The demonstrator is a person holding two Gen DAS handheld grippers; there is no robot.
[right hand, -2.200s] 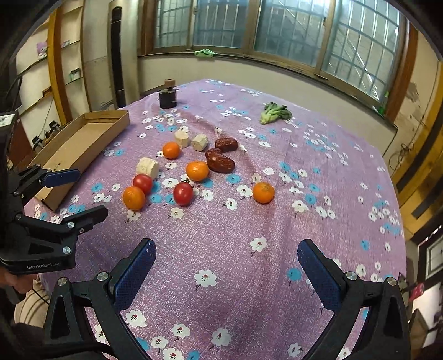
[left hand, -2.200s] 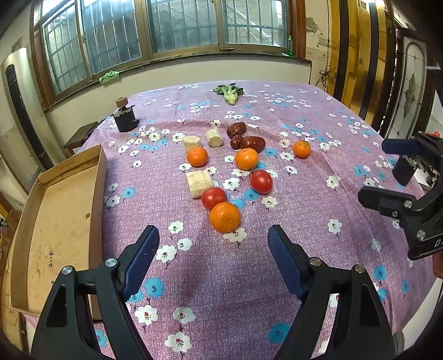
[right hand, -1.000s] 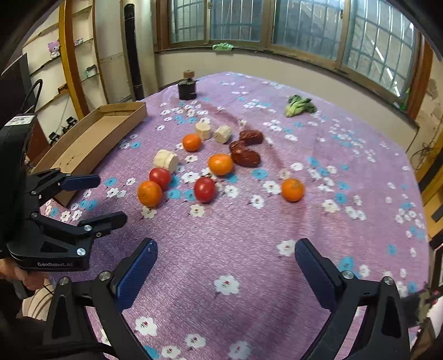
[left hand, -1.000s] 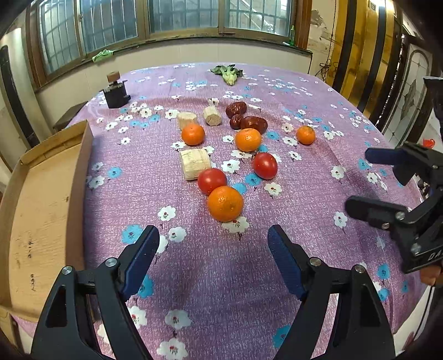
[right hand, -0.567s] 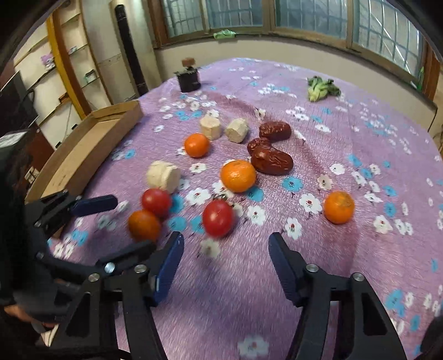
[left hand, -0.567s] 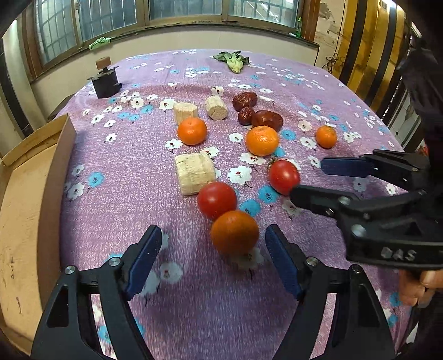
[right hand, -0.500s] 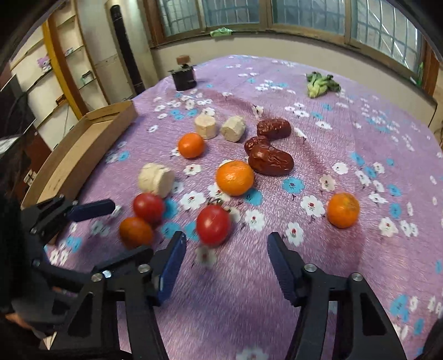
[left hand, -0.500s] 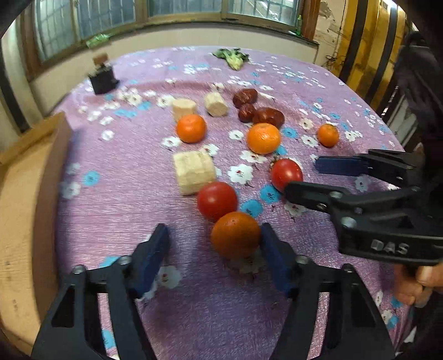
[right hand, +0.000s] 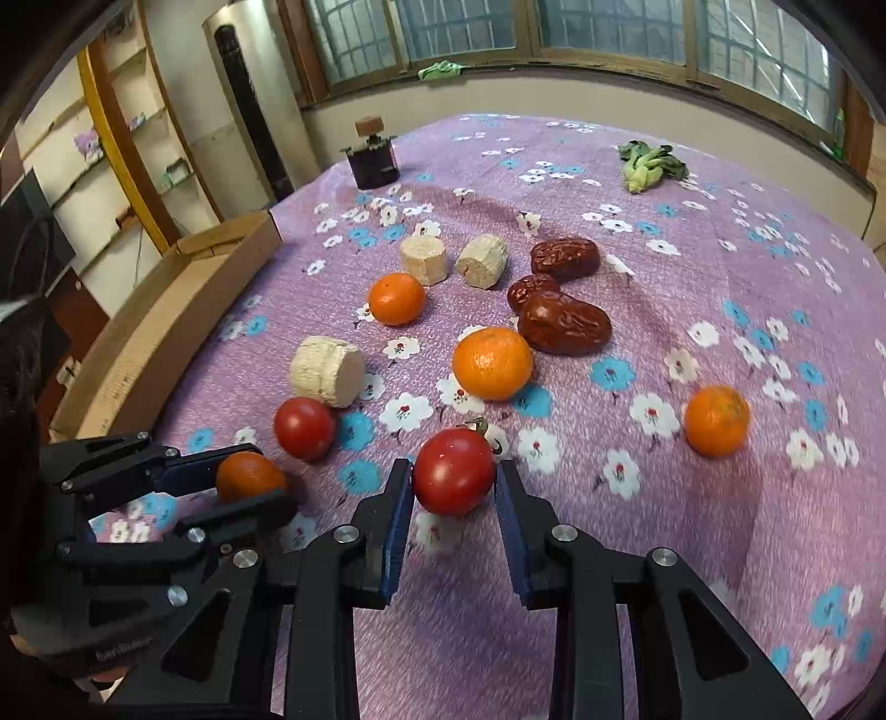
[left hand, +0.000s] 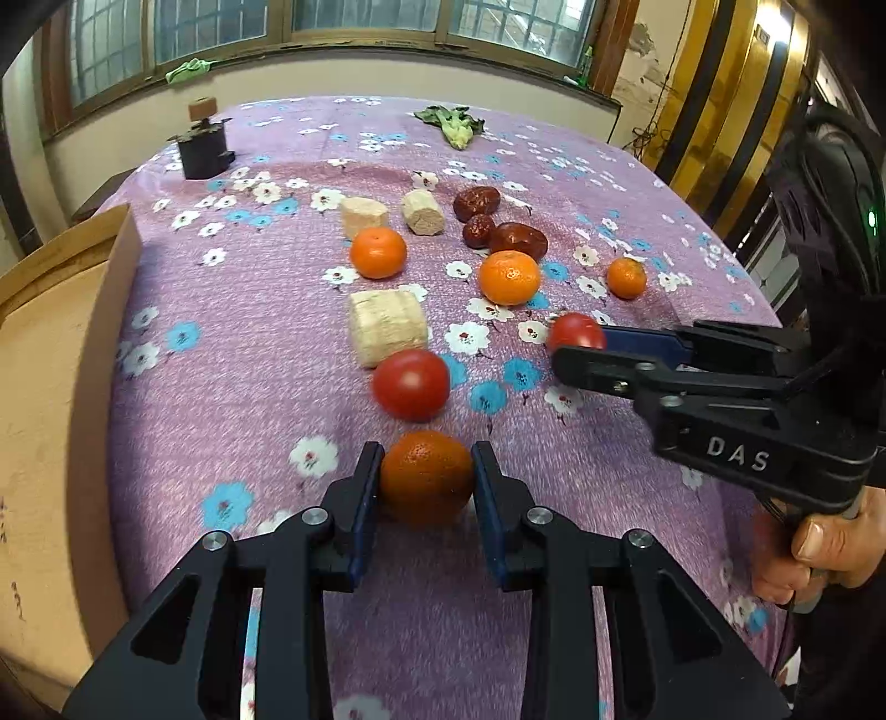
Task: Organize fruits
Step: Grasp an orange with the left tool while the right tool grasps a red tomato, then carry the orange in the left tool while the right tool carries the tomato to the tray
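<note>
Both wrist views close, angled down along tongs; share fruit cluster (left hand: 443,288) on floral tablecloth (right hand: 720,277).

A row of barred windows (left hand: 332,22) in brown wooden frames runs along the far wall above a pale sill, where a green cloth (right hand: 440,69) lies. The worktop (left hand: 554,166) wears a purple cloth printed with white and blue flowers. Gold and black vertical panels (left hand: 720,127) stand on one side, open shelves (right hand: 72,183) and a tall pale column (right hand: 243,99) on the other.
</note>
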